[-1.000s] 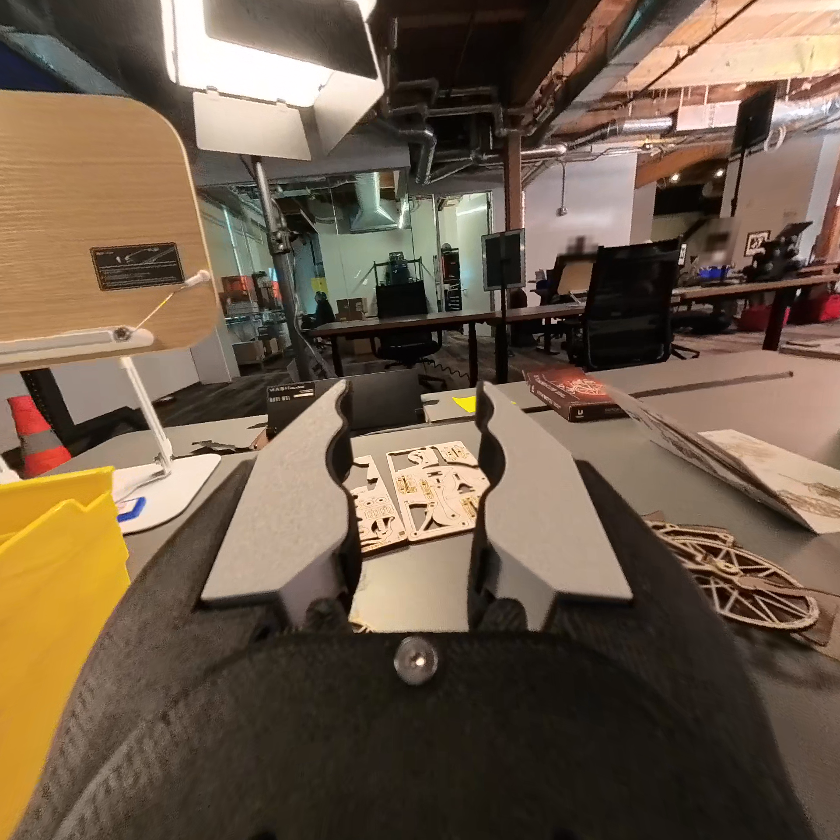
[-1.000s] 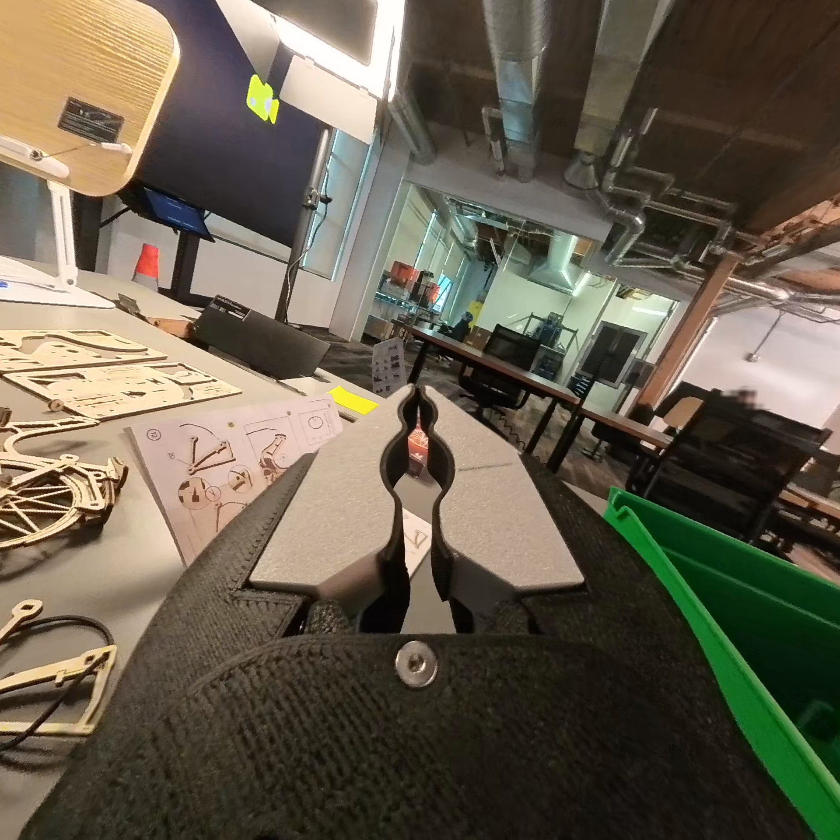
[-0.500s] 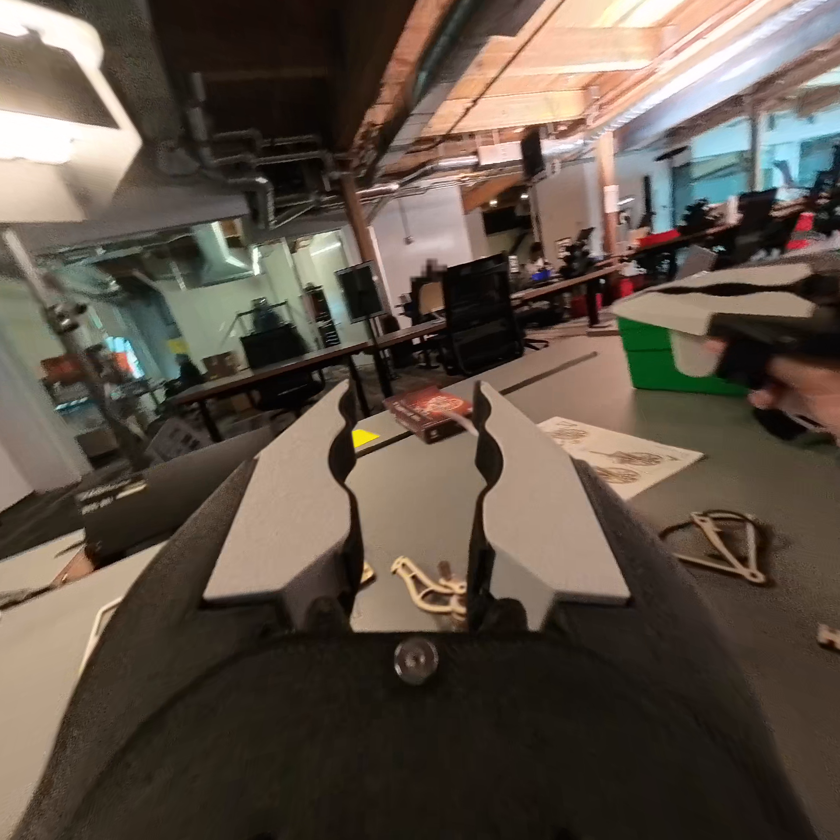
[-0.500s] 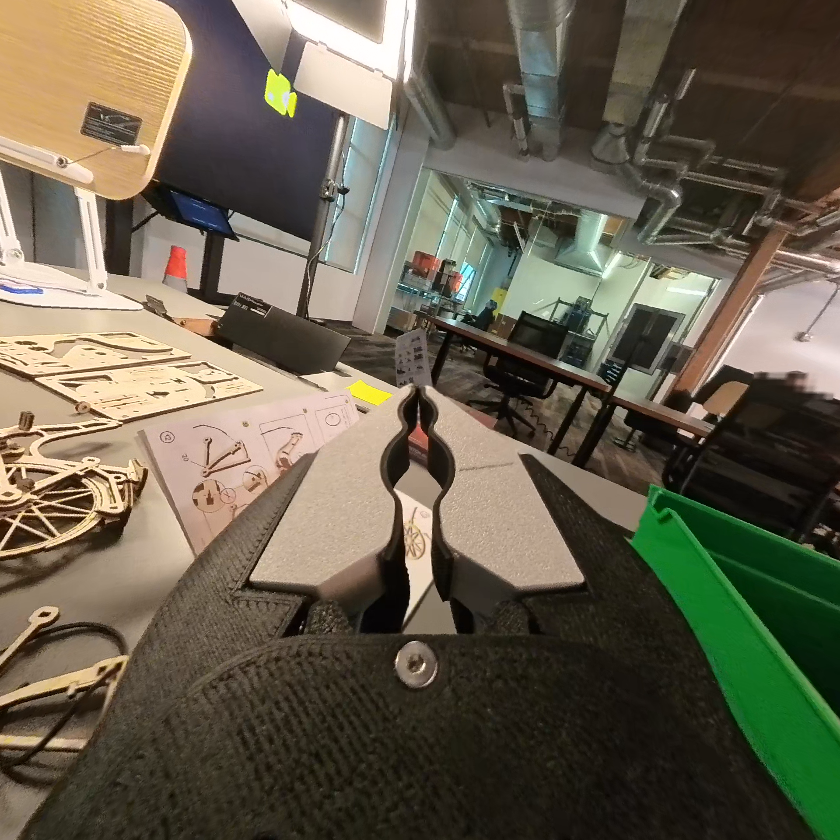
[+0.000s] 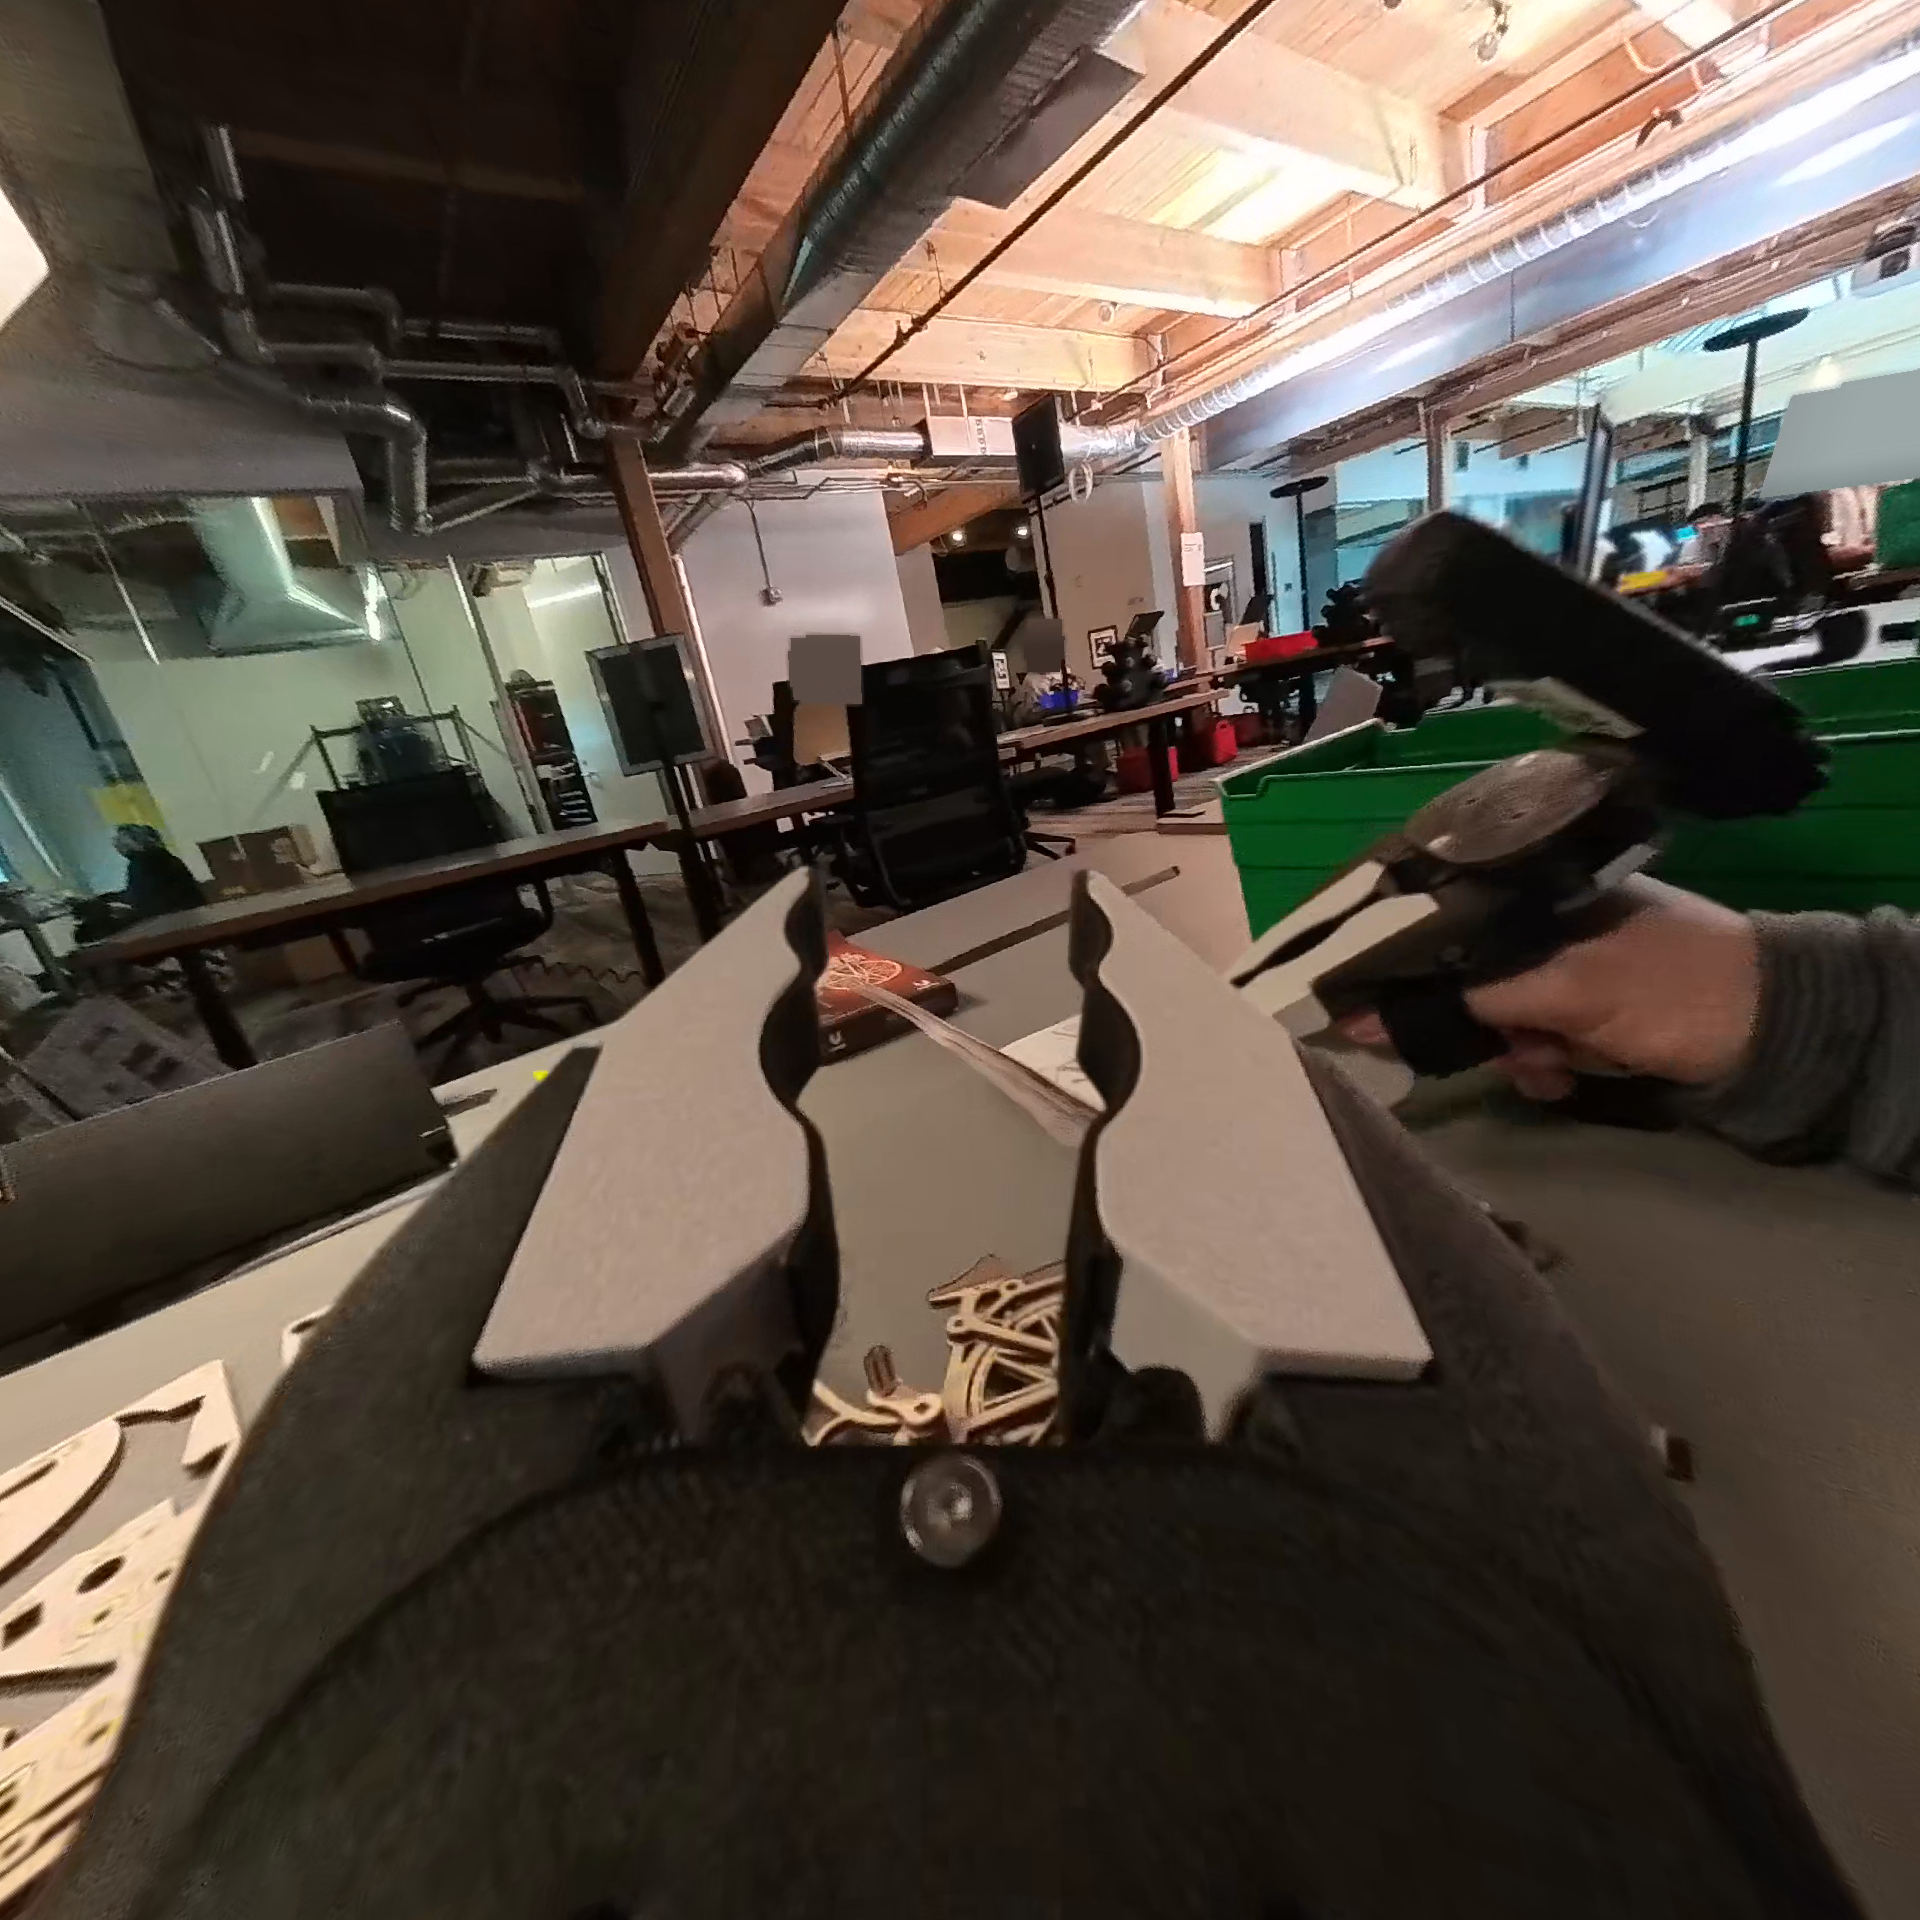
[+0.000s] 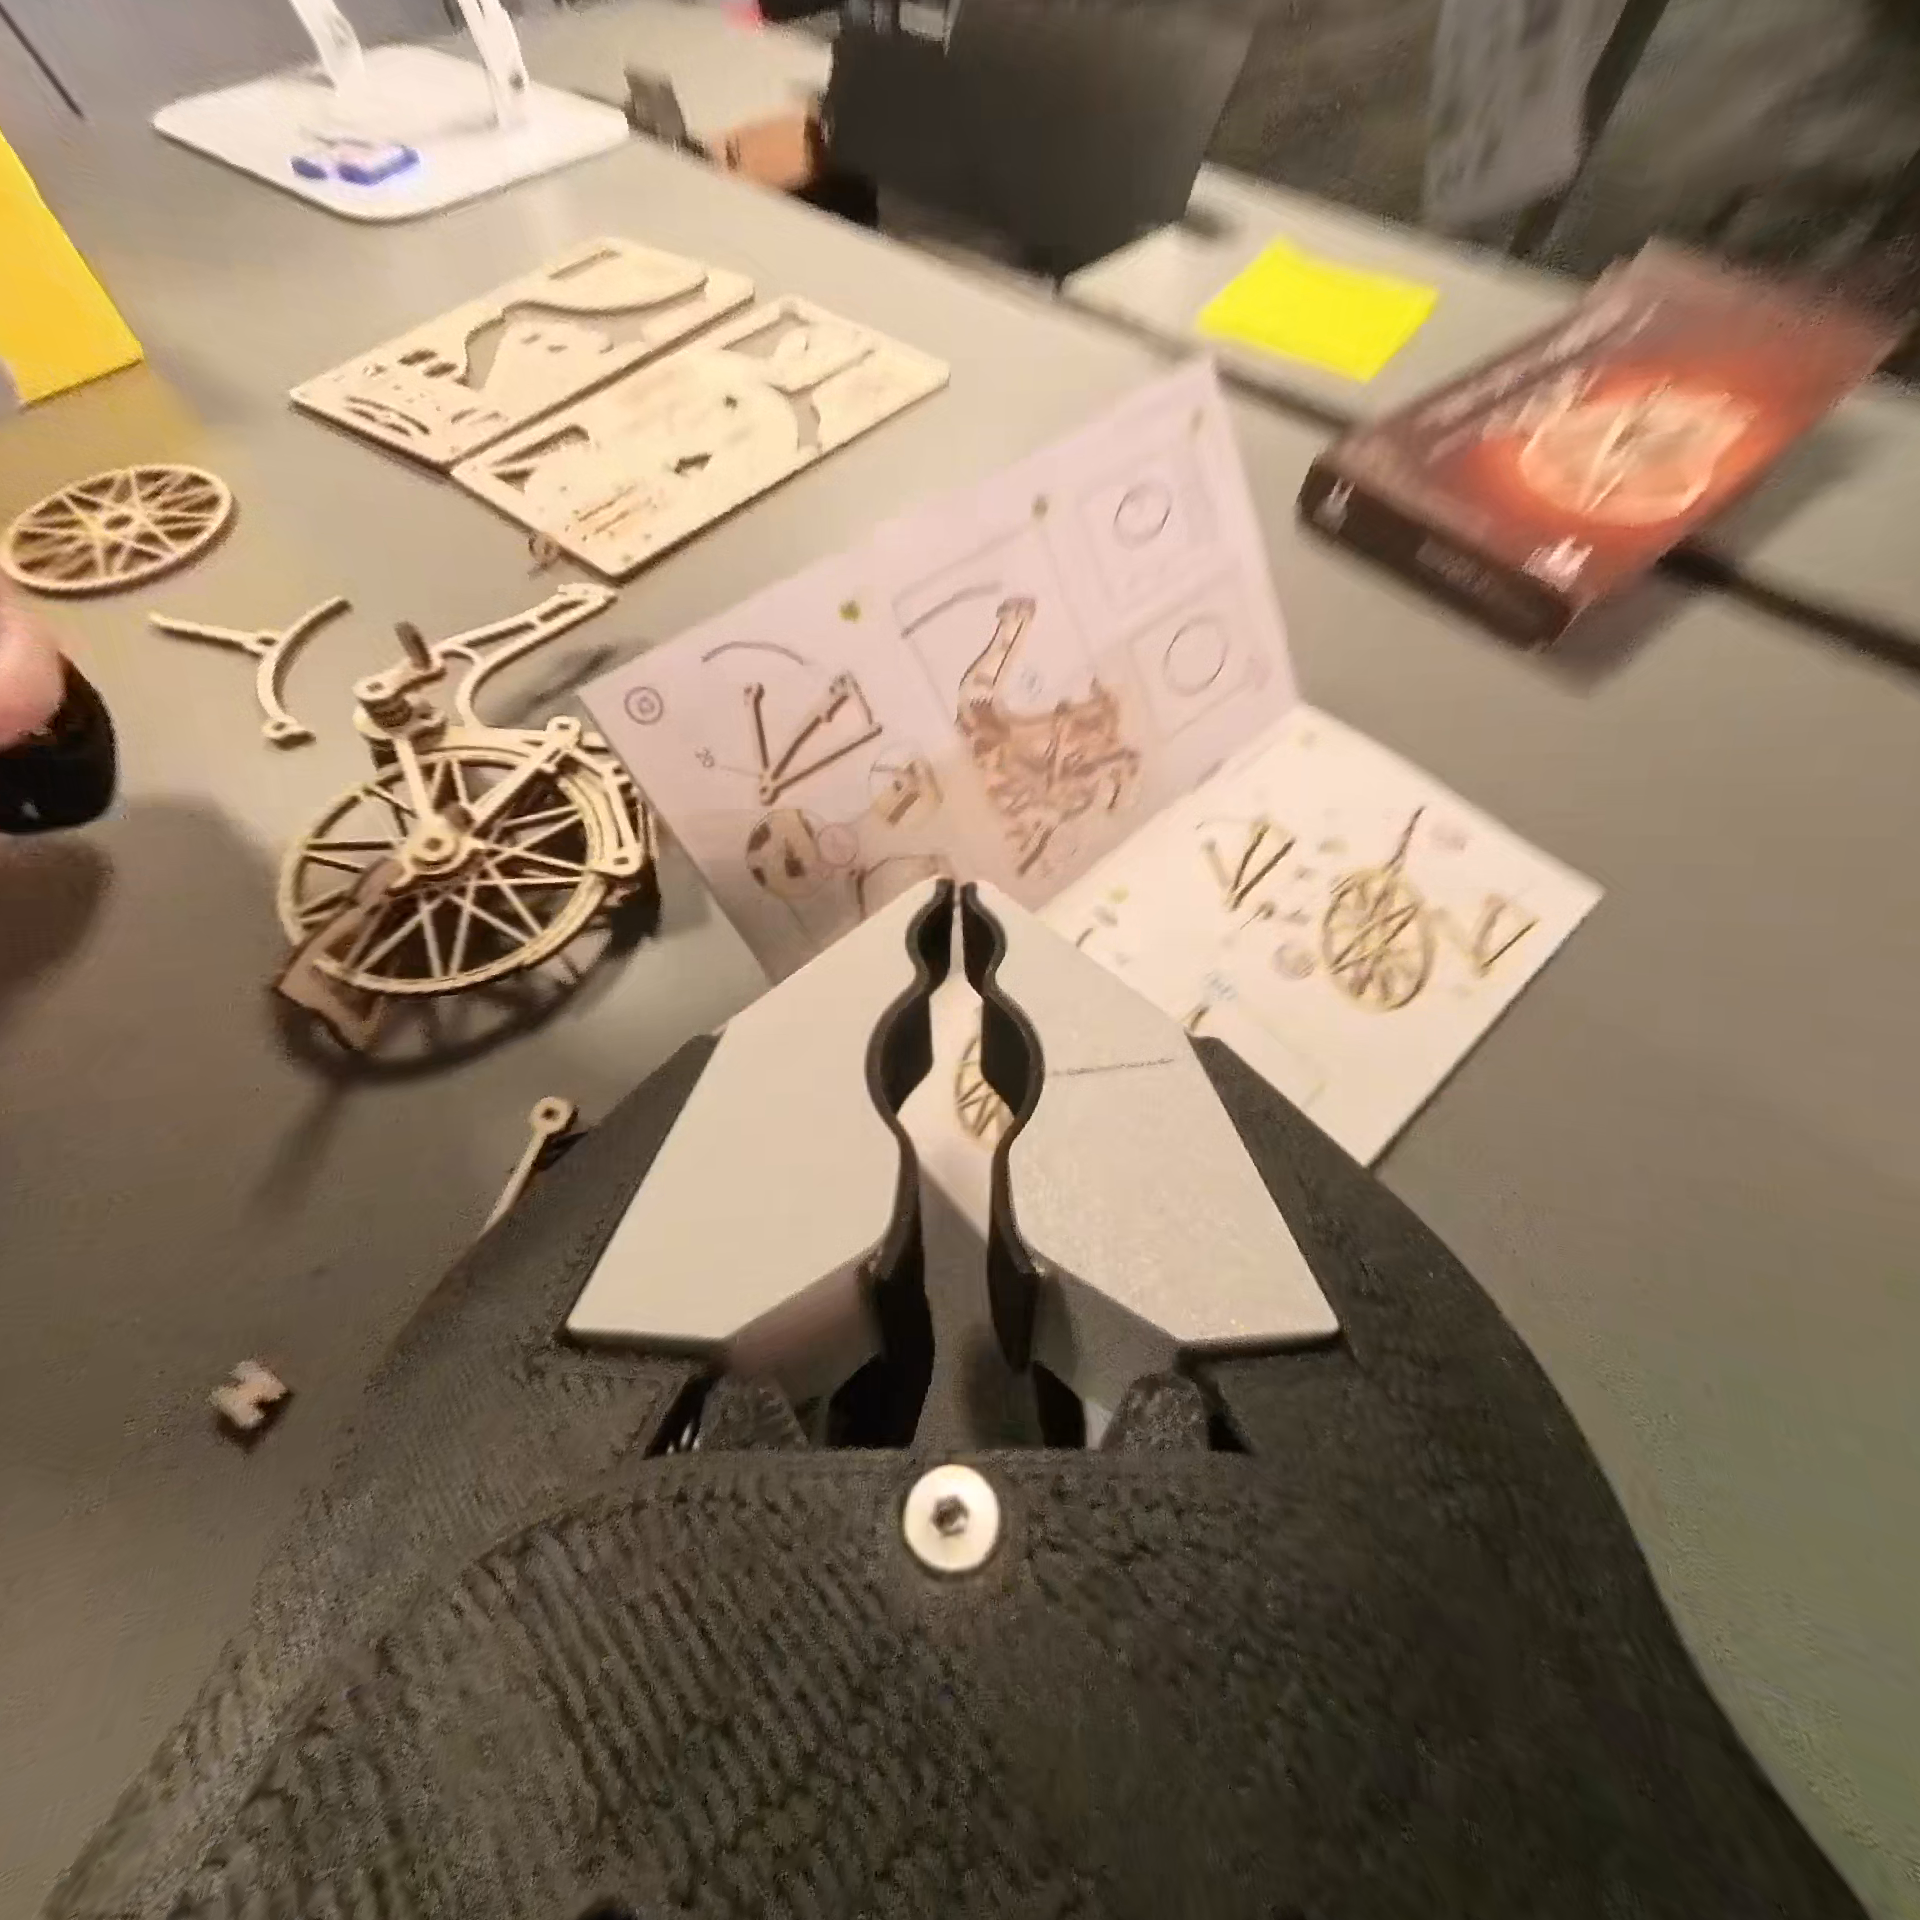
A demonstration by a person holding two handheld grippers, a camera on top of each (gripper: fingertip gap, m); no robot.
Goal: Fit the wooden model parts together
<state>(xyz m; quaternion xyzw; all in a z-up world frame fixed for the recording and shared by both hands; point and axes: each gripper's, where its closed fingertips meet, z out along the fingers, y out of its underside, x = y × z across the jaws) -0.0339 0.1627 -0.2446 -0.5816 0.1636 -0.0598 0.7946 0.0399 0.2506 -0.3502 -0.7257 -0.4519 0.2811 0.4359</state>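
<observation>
Grey table: wheel assembly right-view only.

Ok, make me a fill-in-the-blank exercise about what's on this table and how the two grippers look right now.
1. The jaws of the left gripper stand ____.
2. The jaws of the right gripper are ____ and hold nothing.
3. The loose wooden wheel lies to the ____ of the wheel assembly in the right wrist view.
4. The instruction booklet lies ____ on the table.

Missing words: open; shut; left; open
</observation>
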